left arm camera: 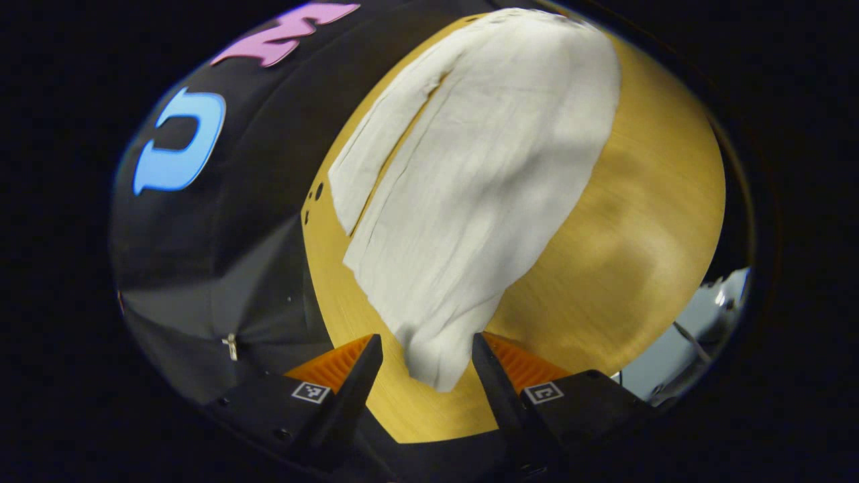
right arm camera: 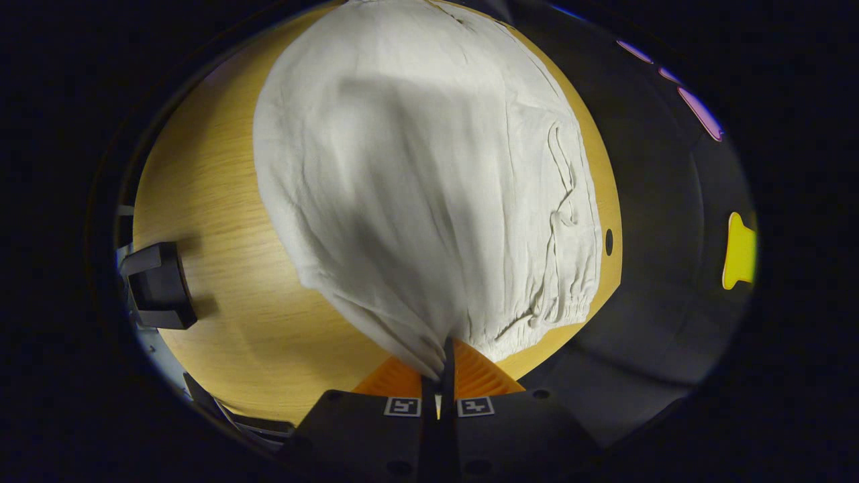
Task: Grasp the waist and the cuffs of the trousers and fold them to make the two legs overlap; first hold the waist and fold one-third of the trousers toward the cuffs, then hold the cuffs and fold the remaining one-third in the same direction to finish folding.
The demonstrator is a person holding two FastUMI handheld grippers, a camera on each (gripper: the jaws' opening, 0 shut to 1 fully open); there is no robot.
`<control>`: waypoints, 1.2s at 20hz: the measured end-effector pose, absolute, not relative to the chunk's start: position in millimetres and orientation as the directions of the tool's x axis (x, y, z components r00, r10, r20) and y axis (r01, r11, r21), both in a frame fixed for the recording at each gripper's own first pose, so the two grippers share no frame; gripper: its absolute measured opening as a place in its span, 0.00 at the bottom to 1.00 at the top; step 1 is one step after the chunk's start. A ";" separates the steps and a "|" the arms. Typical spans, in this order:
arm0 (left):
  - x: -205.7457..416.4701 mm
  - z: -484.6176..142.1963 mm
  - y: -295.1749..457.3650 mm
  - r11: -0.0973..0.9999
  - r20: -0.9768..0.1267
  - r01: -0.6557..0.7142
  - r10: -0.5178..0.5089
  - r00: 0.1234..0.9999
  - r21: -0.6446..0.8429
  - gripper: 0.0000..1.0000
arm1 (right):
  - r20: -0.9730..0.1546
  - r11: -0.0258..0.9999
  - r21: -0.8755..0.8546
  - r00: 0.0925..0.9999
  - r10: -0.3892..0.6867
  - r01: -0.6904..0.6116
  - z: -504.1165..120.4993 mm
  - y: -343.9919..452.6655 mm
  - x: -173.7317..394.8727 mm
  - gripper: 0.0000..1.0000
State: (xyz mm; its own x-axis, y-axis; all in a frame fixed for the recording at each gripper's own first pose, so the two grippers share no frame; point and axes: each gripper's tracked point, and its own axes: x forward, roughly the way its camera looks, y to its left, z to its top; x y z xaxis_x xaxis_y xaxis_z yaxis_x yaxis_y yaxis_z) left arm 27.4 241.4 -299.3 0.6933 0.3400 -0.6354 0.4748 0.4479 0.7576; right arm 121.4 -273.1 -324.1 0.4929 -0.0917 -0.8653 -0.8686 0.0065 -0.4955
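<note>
Left gripper view: left gripper hovers low over the table, aimed along the length of the trousers. Jaws spread wide. A narrow end of the pale cloth lies between the two fingers, neither finger pressing on it; the left finger stands clear of the cloth, the right finger sits just beside its edge. The trousers run away from the gripper across the wooden top toward the far edge, flat, with a long slit of bare wood showing between two layers or legs on the left side. View is tilted, so the gripper is rolled to one side.

Right gripper view: right gripper is near the table's close edge, pointing across it. Jaws pressed together, pinching a gathered bunch of the trousers. The cloth is drawn up into a peak at the fingers and fans out from there over the table. The gathered waistband with its drawstring lies along the right side near the table edge. A dark block sits at the table's left edge, well apart from the cloth.
</note>
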 end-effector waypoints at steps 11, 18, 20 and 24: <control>53.5 -315.4 245.6 0.393 -0.757 0.647 0.333 0.562 0.653 0.27 | -0.861 -0.006 -0.503 0.501 -0.085 -0.864 -322.7 -272.5 121.4 0.05; 50.9 -317.1 247.0 0.327 -0.679 0.595 0.364 0.638 0.734 0.06 | -0.863 0.001 -0.500 0.498 -0.089 -0.866 -323.3 -272.6 121.9 0.05; 51.6 -317.1 246.1 0.335 -0.676 0.587 0.359 0.643 0.737 0.06 | -0.860 -0.008 -0.503 0.502 -0.088 -0.864 -323.2 -272.5 121.7 0.05; 51.4 -303.1 248.0 0.361 -0.664 0.559 0.346 0.663 0.746 0.05 | -0.853 -0.018 -0.517 0.517 -0.076 -0.856 -321.2 -273.4 122.5 0.05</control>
State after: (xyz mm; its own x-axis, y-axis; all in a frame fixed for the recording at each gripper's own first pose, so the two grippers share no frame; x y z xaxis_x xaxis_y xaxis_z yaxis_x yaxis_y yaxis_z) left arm 51.4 248.0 -303.1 0.6630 0.3457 -0.6640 0.5591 0.3612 0.7463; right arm 122.5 -273.4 -321.2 0.5171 -0.0761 -0.8525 -0.8556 -0.0184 -0.5173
